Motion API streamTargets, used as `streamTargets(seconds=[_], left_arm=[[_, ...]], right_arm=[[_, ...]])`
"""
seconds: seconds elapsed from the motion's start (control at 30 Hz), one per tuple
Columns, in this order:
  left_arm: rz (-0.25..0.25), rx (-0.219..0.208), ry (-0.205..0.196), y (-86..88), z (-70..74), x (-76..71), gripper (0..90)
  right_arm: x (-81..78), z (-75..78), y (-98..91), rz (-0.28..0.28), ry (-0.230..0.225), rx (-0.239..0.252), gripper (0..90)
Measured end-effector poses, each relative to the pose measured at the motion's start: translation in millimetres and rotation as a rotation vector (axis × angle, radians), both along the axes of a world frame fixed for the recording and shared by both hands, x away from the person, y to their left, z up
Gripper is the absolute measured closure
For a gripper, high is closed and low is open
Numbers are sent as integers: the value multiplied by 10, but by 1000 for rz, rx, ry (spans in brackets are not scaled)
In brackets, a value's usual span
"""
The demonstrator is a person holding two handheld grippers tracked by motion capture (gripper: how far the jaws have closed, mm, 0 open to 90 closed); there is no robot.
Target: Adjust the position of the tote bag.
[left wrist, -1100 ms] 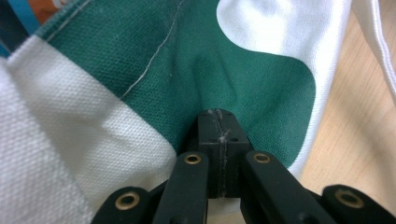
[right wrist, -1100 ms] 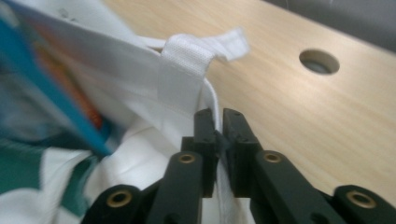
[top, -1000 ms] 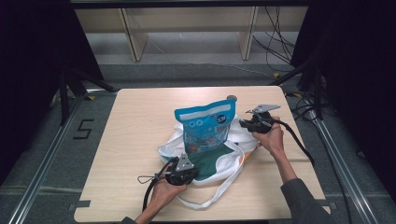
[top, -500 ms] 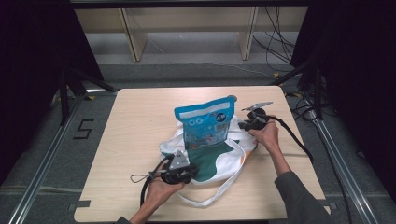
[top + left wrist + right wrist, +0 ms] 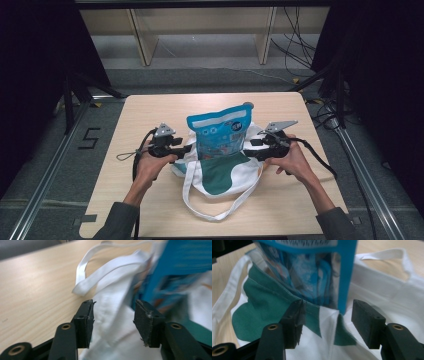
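Observation:
A white tote bag [image 5: 220, 172] with a green patch lies on the table, and a blue pouch [image 5: 220, 132] stands upright in its mouth. My left gripper [image 5: 187, 148] is at the bag's left side and my right gripper [image 5: 248, 148] at its right side, both pointing inward. Both pairs of jaws have just been opening. In the left gripper view, white bag cloth [image 5: 112, 325] lies loose between the parted jaws of the left gripper [image 5: 113, 315]. In the right gripper view, the bag's green and white rim [image 5: 329, 322] sits between the parted jaws of the right gripper [image 5: 327, 315], below the pouch [image 5: 312, 272].
The wooden table [image 5: 145, 115] has bare room on both sides of the bag. A white strap loop [image 5: 210, 212] trails toward the near edge. Black cables [image 5: 320, 157] run off to the right. Wooden shelving [image 5: 200, 30] stands behind the table.
Both grippers have let go of the bag and their jaws have parted. The left hand moved up the table and to the left; the right hand drew slightly nearer.

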State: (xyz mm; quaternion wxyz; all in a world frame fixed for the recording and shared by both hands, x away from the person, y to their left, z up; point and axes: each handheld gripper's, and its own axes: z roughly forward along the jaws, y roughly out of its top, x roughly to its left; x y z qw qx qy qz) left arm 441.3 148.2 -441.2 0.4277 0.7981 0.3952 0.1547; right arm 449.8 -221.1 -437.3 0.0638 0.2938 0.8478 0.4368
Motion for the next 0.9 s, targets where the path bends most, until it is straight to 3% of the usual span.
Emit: streamTargets(seconds=[0.03, 0.1, 0.13, 0.17, 0.2, 0.23, 0.27, 0.3, 0.33, 0.37, 0.4, 0.47, 0.5, 0.63, 0.7, 0.77, 0.83, 0.9], left_arm=[[9, 16, 10, -10, -40, 61, 493], [27, -5, 33, -31, -128, 167, 463], [4, 6, 53, -13, -159, 217, 459], [3, -20, 68, -19, -202, 260, 463], [4, -54, 77, -23, -253, 311, 487], [4, -54, 77, -23, -253, 311, 602], [6, -67, 78, -25, -272, 332, 602], [3, -70, 80, -25, -282, 349, 661], [8, -58, 76, -24, -290, 367, 732], [2, -36, 76, -7, -292, 391, 794], [18, -30, 76, 3, -301, 414, 822], [42, -32, 99, 48, -338, 470, 847], [50, -16, 108, 69, -366, 496, 852], [72, -24, 152, 115, -479, 551, 854], [83, 22, 150, 108, -514, 561, 855], [102, 7, 174, 118, -552, 572, 852], [105, 27, 184, 110, -599, 589, 852], [98, 73, 187, 67, -660, 586, 853]], right_arm=[[26, -31, 23, 12, -1, -18, 419], [55, -99, 83, -9, 13, -49, 393], [105, -145, 103, 8, -14, -65, 386], [114, -164, 117, 0, -5, -88, 392], [132, -203, 141, 14, -6, -101, 430], [132, -203, 141, 14, -6, -101, 430], [135, -259, 177, 60, 11, -139, 591], [119, -289, 191, 78, -24, -169, 657], [91, -304, 192, 54, -47, -195, 724], [69, -289, 166, 46, -33, -208, 785], [23, -265, 139, 41, -18, -211, 831], [-48, -237, 47, 55, -43, -200, 855], [-119, -230, 12, 60, -31, -215, 862], [-407, -247, -146, 93, -24, -239, 873], [-524, -227, -195, 105, -23, -226, 875], [-624, -224, -197, 110, -24, -231, 876], [-712, -338, -135, 125, -20, -242, 879], [-762, -519, -57, 120, 19, -245, 884]])
